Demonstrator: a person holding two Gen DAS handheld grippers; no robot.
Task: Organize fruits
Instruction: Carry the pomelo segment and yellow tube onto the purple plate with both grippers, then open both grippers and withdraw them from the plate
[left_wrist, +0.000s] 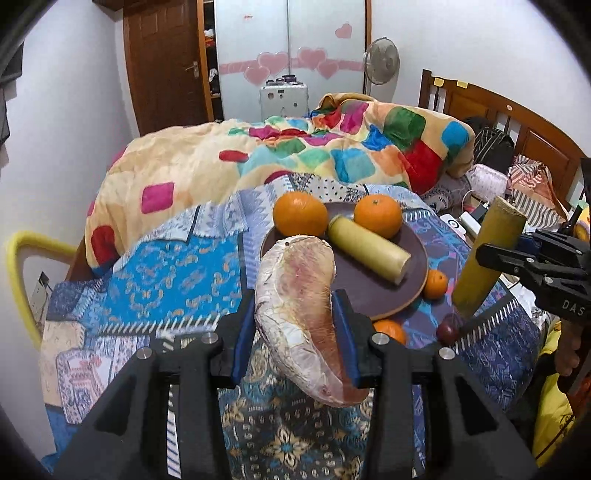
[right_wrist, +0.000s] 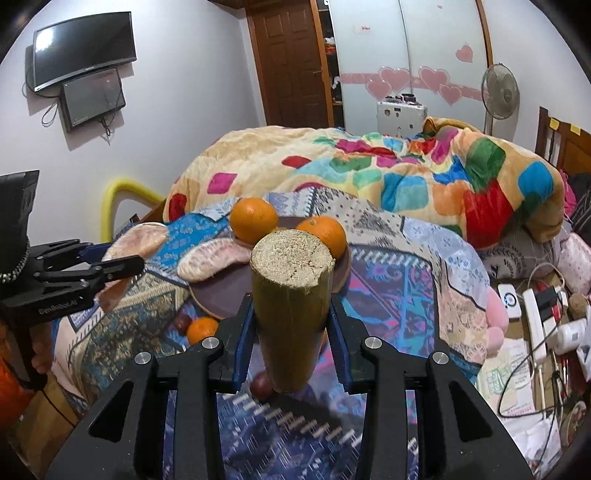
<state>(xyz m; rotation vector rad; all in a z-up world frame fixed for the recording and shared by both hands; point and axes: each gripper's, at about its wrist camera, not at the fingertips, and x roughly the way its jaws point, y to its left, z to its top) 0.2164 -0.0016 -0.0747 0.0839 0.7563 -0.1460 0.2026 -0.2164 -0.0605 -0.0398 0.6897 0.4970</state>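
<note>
The left gripper (left_wrist: 295, 325) is clamped on a large peeled pomelo segment (left_wrist: 299, 317), curved like a crescent, its pale pink flesh wrapped in a wrinkled, papery white membrane. It hangs lifted above the patterned blue bedspread (left_wrist: 155, 273), just in front of the round dark-brown plate (left_wrist: 413, 251). The right gripper (right_wrist: 291, 325) is clamped on a thick yellow-green sugarcane stick (right_wrist: 291, 306), a smooth-skinned cylinder with a rough, fibrous, cream-coloured cut end, held nearly upright above the bed.

On the plate lie two glossy, dimpled round oranges (left_wrist: 300, 215), well apart, and between them a second, shorter sugarcane piece (left_wrist: 369, 249), lying on its side. The right wrist view shows another pomelo segment (right_wrist: 218, 262) resting over the plate's rim. Two small tangerines (left_wrist: 436, 283) sit on the bedspread touching or just beside the plate's edge, and a small dark-red round fruit (left_wrist: 447, 328) lies nearby. Behind, a fluffy blanket with bright coloured squares (left_wrist: 295, 155) is bunched up.
</note>
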